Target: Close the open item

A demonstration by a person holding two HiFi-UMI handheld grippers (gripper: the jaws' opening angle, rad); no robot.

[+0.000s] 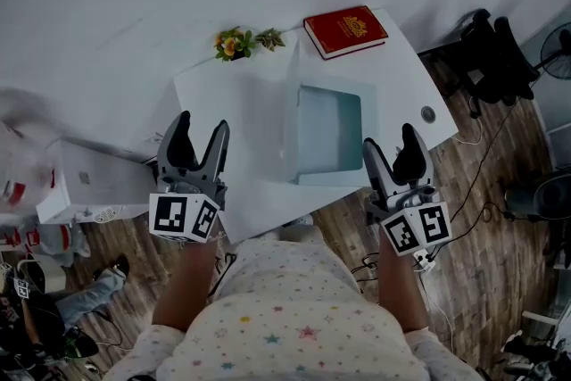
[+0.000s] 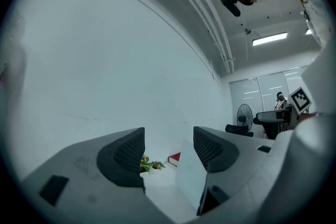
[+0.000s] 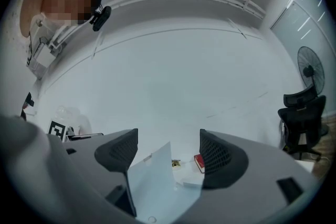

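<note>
1. Head view: white box (image 1: 328, 136) lies open on the desk (image 1: 227, 98), its lid upright at its left side.
2. Left gripper (image 1: 202, 122): jaws apart, nothing held.
3. Right gripper (image 1: 390, 138): jaws apart, nothing held.

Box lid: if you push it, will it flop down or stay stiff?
The lid stands upright as a flat, straight panel, so it's probably stiff and should swing down with a light push. The box looks empty, so it may slide on the table.
</note>
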